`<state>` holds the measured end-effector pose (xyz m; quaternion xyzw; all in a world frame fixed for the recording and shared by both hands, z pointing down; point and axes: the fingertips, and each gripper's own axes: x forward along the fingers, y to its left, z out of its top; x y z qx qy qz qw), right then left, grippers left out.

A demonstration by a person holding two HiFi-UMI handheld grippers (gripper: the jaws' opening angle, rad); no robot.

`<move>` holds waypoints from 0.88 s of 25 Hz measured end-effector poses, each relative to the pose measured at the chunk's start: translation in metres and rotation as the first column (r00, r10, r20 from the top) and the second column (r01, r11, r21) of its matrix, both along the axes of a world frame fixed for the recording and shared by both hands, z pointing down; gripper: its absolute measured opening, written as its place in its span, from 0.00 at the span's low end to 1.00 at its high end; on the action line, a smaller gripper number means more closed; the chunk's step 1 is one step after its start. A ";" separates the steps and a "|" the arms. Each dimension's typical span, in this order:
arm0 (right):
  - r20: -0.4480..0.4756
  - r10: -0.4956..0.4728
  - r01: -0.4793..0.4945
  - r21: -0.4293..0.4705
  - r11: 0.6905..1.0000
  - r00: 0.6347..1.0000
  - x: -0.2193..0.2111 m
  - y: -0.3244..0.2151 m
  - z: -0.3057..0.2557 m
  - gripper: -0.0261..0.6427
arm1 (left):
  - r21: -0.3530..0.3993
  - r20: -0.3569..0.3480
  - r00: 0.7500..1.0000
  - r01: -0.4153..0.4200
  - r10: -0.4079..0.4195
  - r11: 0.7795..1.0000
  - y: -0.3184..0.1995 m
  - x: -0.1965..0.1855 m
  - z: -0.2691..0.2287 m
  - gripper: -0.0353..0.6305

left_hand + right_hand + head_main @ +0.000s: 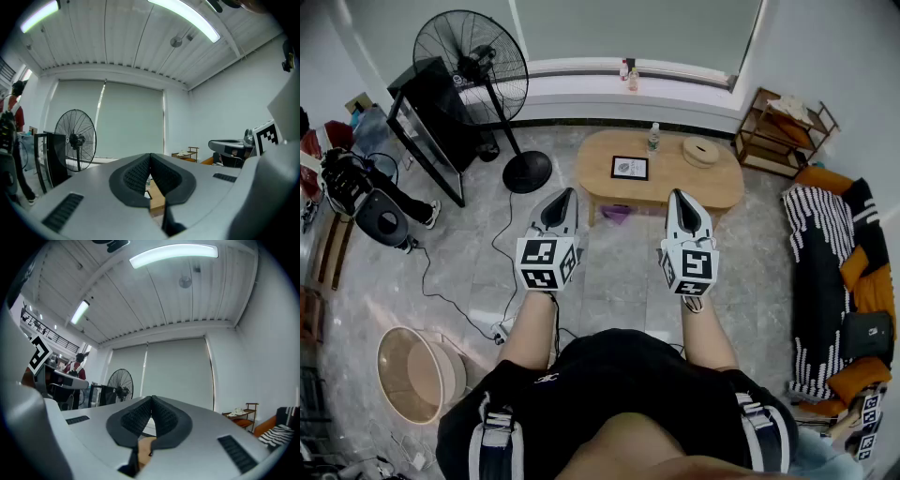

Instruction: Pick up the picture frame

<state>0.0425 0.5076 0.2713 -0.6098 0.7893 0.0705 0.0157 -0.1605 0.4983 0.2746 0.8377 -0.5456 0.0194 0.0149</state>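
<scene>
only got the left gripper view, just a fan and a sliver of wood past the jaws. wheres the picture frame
Observer: The picture frame lies flat on the oval wooden table, ahead of both grippers, with nothing gripping it.
Operator: anything close to it on the table
Observer: A small bottle stands just beyond the frame's far right corner.
Operator: right gripper holding anything
Observer: No, the right gripper is shut and empty.

Left claw (pixel 563 199) and right claw (pixel 680 199) closed, level.
</scene>
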 end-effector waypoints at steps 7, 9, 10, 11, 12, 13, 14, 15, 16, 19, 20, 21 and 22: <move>0.024 0.010 -0.010 -0.002 1.000 1.000 -0.003 0.008 0.001 0.06 | -0.020 0.025 1.000 -0.009 0.009 1.000 0.008 -0.003 0.009 0.09; 0.030 0.011 -0.011 -0.007 1.000 0.999 -0.008 0.008 0.000 0.06 | -0.031 0.025 1.000 -0.012 0.013 0.999 0.008 -0.008 0.011 0.09; 0.032 0.009 -0.009 -0.009 1.000 0.999 -0.012 0.008 0.001 0.06 | -0.036 0.024 1.000 -0.014 0.015 0.999 0.008 -0.011 0.012 0.09; 0.034 0.008 -0.007 -0.011 1.000 0.999 -0.017 0.009 0.002 0.06 | -0.040 0.022 1.000 -0.016 0.017 0.999 0.008 -0.014 0.013 0.09; 0.036 0.007 -0.007 -0.012 1.000 0.999 -0.021 0.009 0.003 0.06 | -0.043 0.022 1.000 -0.019 0.020 0.999 0.009 -0.017 0.015 0.09; 0.037 0.008 -0.007 -0.013 1.000 0.999 -0.025 0.010 0.005 0.06 | -0.047 0.022 0.999 -0.022 0.023 0.999 0.009 -0.021 0.018 0.09; 0.037 0.009 -0.008 -0.015 1.000 0.999 -0.030 0.010 0.007 0.06 | -0.049 0.022 0.999 -0.025 0.026 0.998 0.009 -0.024 0.021 0.09; 0.036 0.010 -0.009 -0.017 1.000 0.999 -0.034 0.011 0.009 0.06 | -0.051 0.022 0.999 -0.028 0.029 0.998 0.010 -0.028 0.023 0.09; 0.035 0.011 -0.011 -0.020 1.000 0.999 -0.039 0.011 0.012 0.06 | -0.053 0.021 0.999 -0.032 0.033 0.998 0.010 -0.032 0.026 0.09; 0.034 0.023 -0.022 -0.028 0.999 0.999 -0.052 0.015 0.019 0.06 | -0.060 0.018 0.999 -0.045 0.047 0.997 0.012 -0.044 0.034 0.09; 0.034 0.028 -0.027 -0.029 0.999 0.999 -0.057 0.015 0.021 0.06 | -0.064 0.015 0.998 -0.052 0.053 0.997 0.013 -0.049 0.036 0.09; 0.036 0.032 -0.031 -0.032 0.999 0.999 -0.063 0.015 0.024 0.06 | -0.068 0.011 0.998 -0.059 0.060 0.996 0.013 -0.055 0.039 0.09; 0.039 0.036 -0.035 -0.035 0.999 0.999 -0.071 0.014 0.027 0.06 | -0.072 0.004 0.998 -0.066 0.067 0.995 0.012 -0.062 0.042 0.09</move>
